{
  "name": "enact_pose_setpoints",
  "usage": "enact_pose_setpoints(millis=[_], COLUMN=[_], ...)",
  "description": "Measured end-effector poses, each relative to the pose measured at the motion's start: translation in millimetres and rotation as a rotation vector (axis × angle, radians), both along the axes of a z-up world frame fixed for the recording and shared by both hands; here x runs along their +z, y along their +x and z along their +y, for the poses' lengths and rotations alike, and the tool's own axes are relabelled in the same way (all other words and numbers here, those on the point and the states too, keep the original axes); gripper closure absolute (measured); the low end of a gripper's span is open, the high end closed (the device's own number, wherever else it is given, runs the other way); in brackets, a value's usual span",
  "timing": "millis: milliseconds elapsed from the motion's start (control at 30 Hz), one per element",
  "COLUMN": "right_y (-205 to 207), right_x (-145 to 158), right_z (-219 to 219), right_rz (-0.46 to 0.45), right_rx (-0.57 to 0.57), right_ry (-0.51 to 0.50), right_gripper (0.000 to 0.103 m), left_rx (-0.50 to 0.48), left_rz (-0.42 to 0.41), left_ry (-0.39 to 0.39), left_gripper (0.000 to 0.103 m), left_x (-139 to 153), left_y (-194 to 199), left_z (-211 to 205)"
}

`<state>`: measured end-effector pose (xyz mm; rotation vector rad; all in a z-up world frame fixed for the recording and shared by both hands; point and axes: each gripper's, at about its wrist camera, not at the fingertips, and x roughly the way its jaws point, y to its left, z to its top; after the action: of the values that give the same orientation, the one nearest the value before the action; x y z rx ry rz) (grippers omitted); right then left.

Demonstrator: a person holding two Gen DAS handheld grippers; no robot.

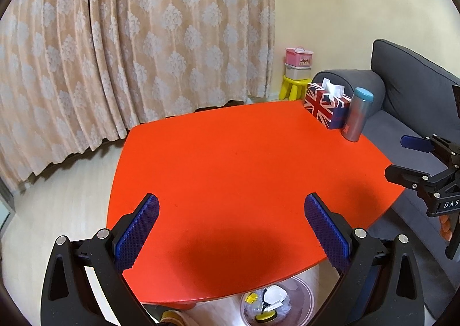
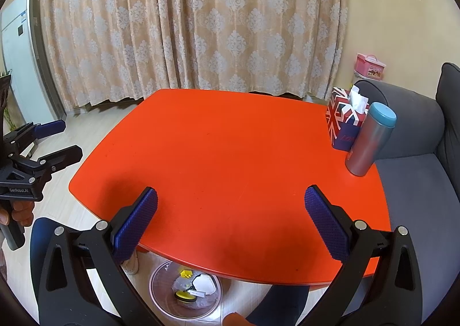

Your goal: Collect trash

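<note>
A clear pink trash bin stands on the floor under the near edge of the orange table; it holds several pieces of trash, white, yellow and clear plastic. It also shows in the right wrist view with the trash inside. My left gripper is open and empty above the near table edge; it also shows at the left in the right wrist view. My right gripper is open and empty above the table front; it also shows in the left wrist view.
A Union Jack tissue box and a silver flask with a teal lid stand at the table's far right corner. A grey sofa lies to the right. Curtains hang behind. A white appliance stands at the left.
</note>
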<state>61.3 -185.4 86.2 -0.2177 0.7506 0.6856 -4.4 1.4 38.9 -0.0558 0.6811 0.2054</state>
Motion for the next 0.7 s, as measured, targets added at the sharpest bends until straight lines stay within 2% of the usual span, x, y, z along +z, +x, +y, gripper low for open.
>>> enact_pose_setpoints(millis=[700], right_y=[1.9], right_x=[-2.9], right_z=[-1.9], right_rz=[-0.001], right_rx=[0.004], right_ry=[-0.003], right_gripper=[0.003], left_rx=[0.003], left_rz=[0.004], left_ry=[-0.002], left_gripper=[0.006], left_x=[-2.4], left_y=[-1.5], left_z=[-1.1])
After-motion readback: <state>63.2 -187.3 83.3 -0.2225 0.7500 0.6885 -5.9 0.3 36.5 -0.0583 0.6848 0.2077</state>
